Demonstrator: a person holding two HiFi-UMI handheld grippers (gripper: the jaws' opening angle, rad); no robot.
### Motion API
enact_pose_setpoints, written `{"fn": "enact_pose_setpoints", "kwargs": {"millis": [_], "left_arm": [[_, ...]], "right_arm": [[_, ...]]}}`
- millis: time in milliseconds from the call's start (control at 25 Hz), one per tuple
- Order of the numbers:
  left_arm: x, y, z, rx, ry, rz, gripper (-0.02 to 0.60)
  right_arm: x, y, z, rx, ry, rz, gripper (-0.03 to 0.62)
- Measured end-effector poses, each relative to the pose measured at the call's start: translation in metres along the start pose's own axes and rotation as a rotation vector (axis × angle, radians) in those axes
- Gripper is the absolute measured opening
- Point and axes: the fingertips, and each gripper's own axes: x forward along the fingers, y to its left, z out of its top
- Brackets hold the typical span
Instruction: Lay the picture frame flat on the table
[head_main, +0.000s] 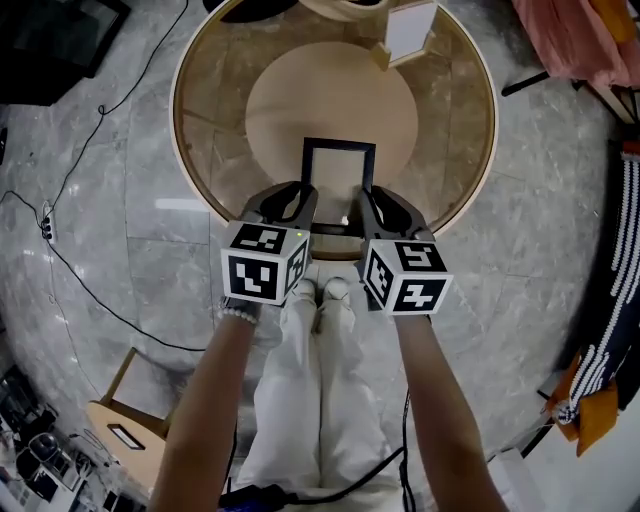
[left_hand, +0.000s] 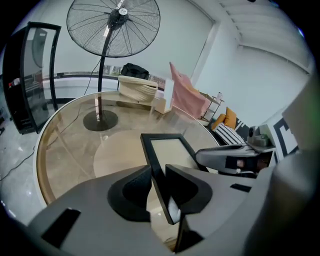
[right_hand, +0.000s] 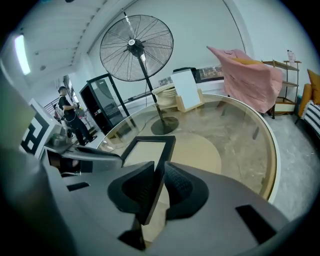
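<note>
Picture frame is clamped by its side edges in left gripper and right gripper over near worktop; lowering is judged under way, and flat set-down before release is called for.

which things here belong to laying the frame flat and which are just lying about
In the job:
black picture frame, held at its side edges by the left tool and the right tool
round glass table

Lying about:
white panel at the table's far edge
pedestal fan
pink cloth
wooden stool on the floor
</note>
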Motion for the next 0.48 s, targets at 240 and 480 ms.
{"fn": "enact_pose_setpoints", "kwargs": {"millis": [240,480], "left_arm": [[-0.012,0.003,0.01,0.019,-0.019,0.015,0.109],[-0.06,0.005,0.039,0.024,-0.124,0.068,0.035]], "right_arm": [[-0.003,0.001,0.003,-0.036,0.006,-0.01,0.084],[-0.045,0.007,0.028,-0.077,-0.085,-0.052,0.044]]}}
